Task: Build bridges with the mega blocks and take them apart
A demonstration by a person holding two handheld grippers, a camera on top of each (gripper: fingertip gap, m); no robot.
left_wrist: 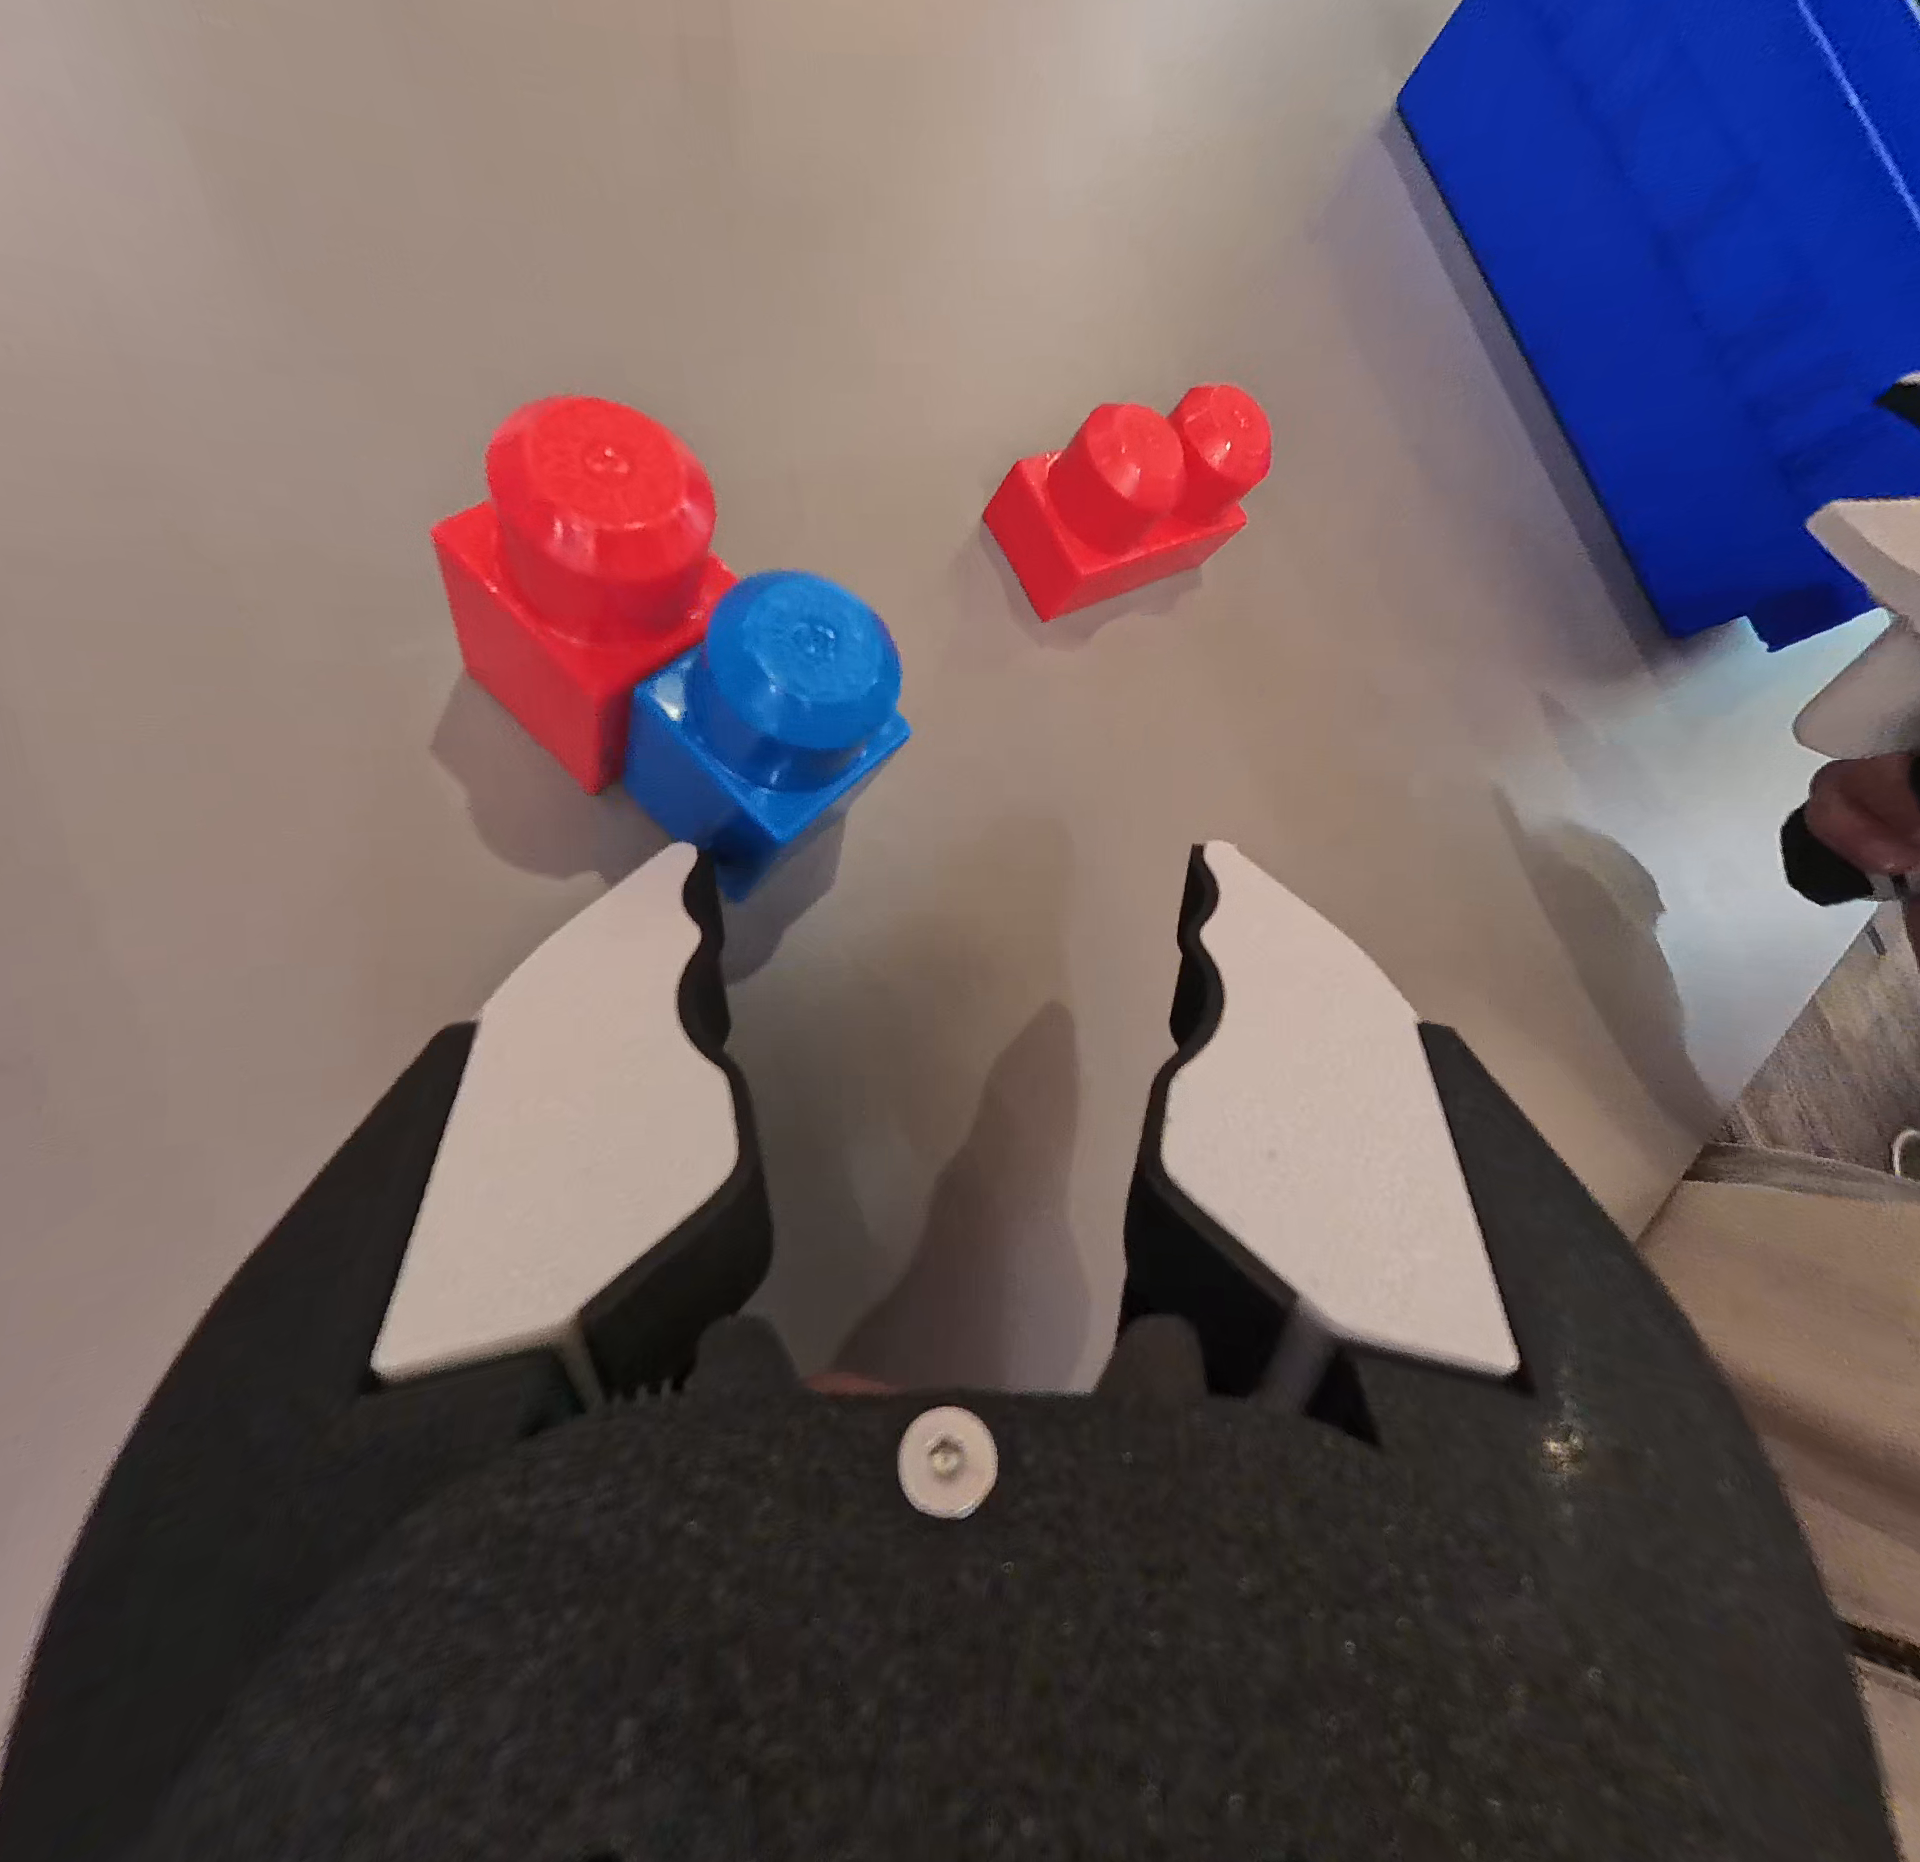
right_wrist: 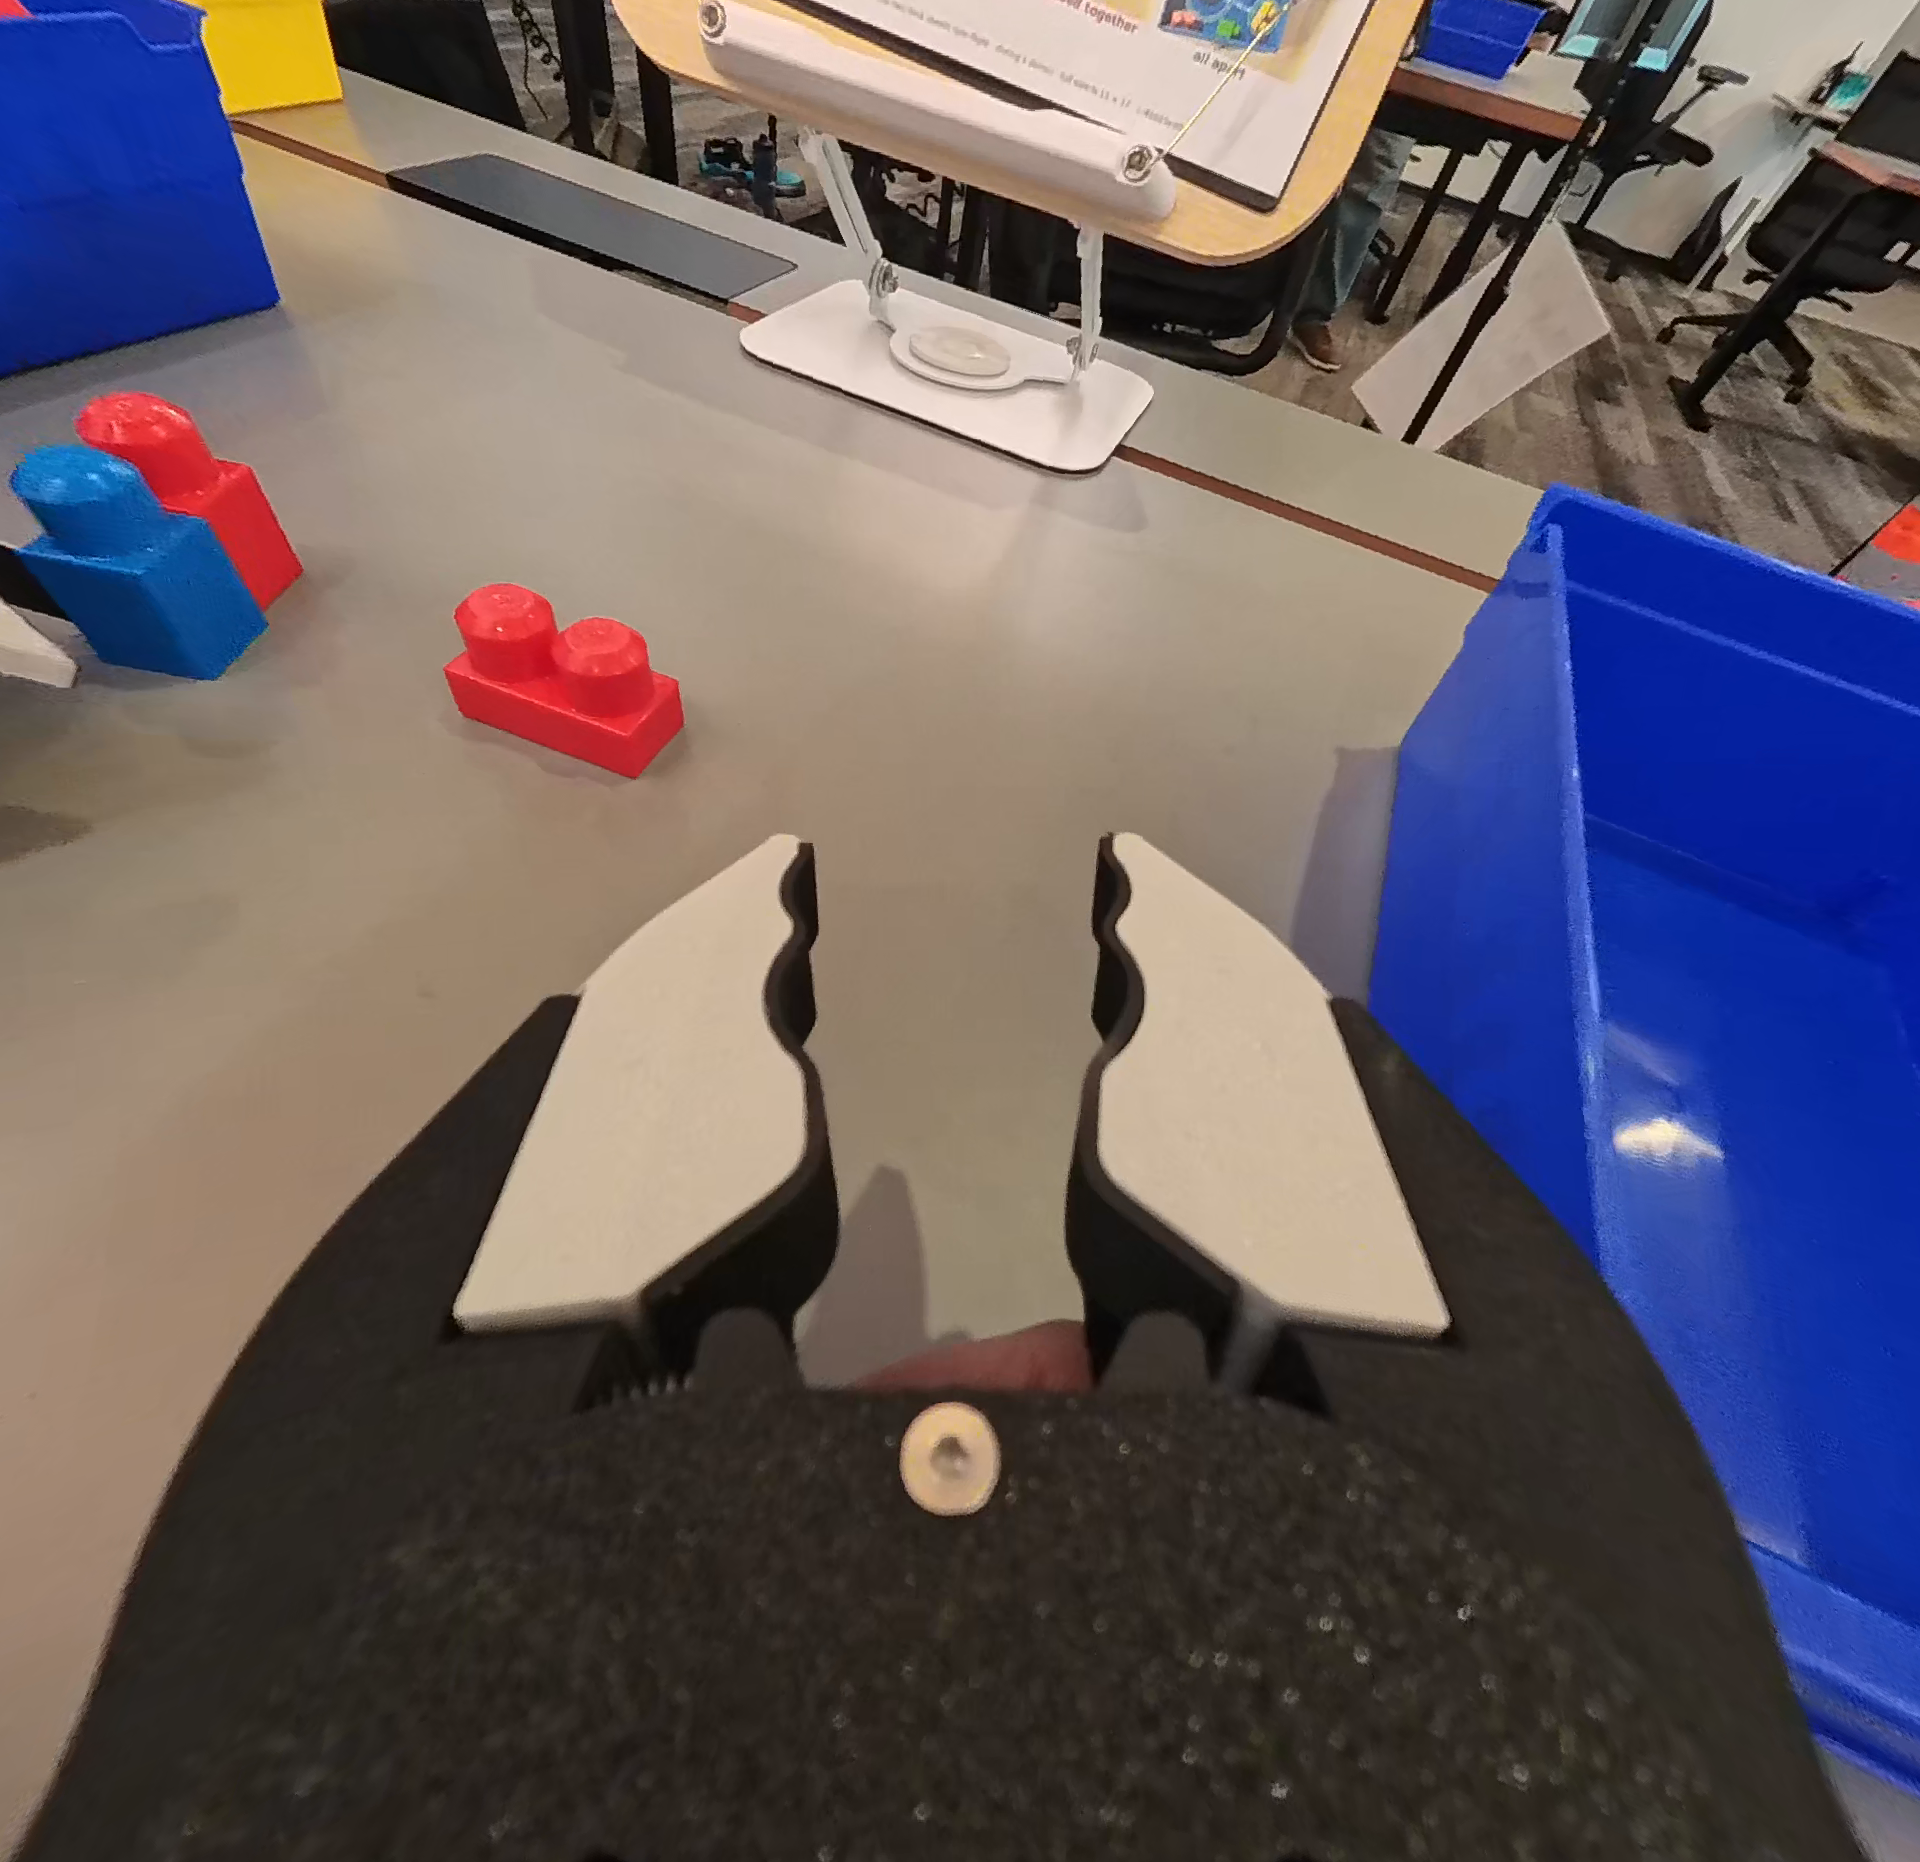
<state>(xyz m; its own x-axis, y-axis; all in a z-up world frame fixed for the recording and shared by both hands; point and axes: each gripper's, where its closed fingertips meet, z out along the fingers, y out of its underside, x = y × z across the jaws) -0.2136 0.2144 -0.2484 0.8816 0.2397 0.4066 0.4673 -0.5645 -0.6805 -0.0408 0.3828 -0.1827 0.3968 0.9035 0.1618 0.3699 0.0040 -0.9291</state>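
Printed instruction sheet on stand, red two-stud block, blue bin

Each hand-held gripper has a black grainy body, grey fingers with wavy black pads, and one silver screw.

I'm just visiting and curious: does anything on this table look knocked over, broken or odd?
Nothing stands out. The red single-stud block and blue single-stud block stand upright side by side, and the low red two-stud block sits flat, apart from them. No damage shows.
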